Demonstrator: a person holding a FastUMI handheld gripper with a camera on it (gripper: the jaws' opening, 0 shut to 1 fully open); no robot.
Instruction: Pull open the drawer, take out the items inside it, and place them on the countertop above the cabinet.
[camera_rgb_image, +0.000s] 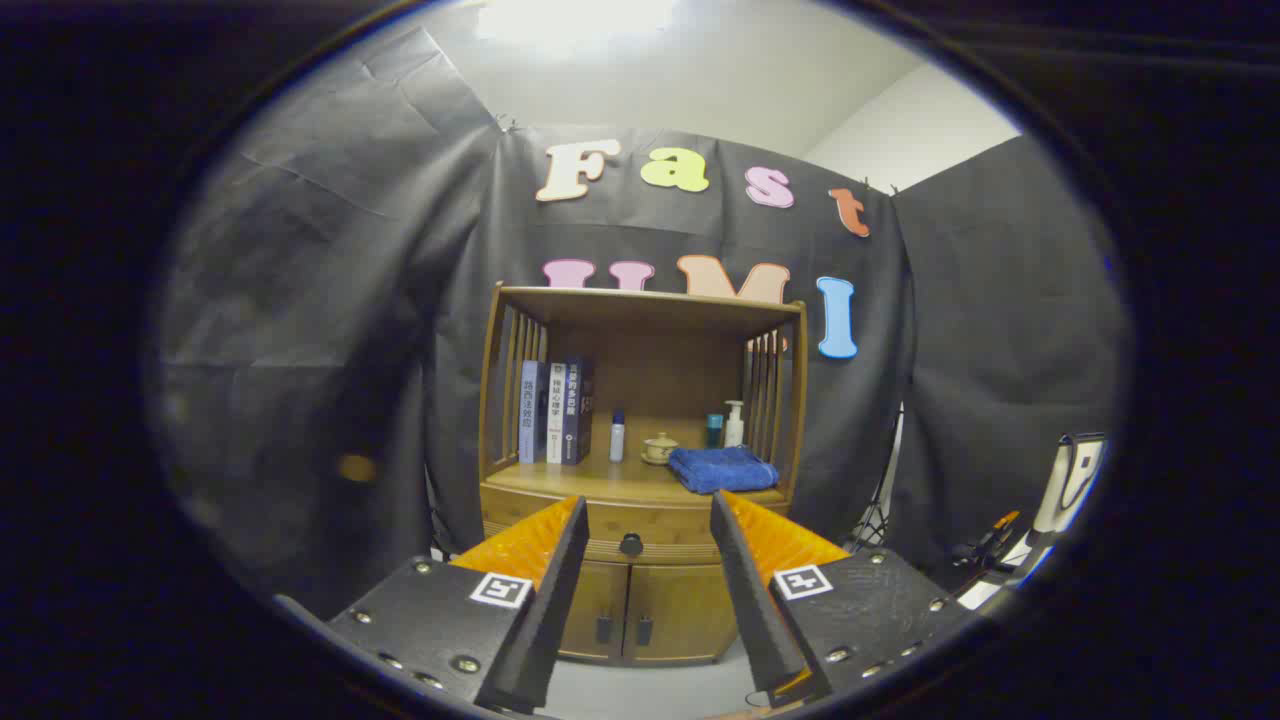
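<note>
Gripper view looks straight at a small wooden cabinet (640, 480) standing against the black cloth wall, well beyond the fingers. The gripper (647, 510) hangs in open air with its jaws spread wide and nothing between them; the two fingers (560, 580) frame the lower half of the cabinet without touching it.

Right in the gap between the fingertips, but some way past them, sits the drawer (640, 530), fully shut, with its dark round knob (631, 544) showing just left of centre. What lies inside the drawer cannot be seen. Below the knob, also between the fingers, are two closed cabinet doors (640, 610) with small dark handles.

Above the drawer, beyond the fingertips, is the countertop (610, 482), an open shelf under a wooden roof with slatted sides. On it, from the left finger's side across: a row of upright books (555, 410), a small slim bottle (617, 436), a little lidded cup (660, 447), then a folded blue towel (722, 468) above the right fingertip, with a teal bottle (714, 430) and a white pump bottle (734, 424) standing behind it.

Off beyond the right finger, some equipment (1070, 480) stands by the cloth wall; too blurred to tell what it is.
</note>
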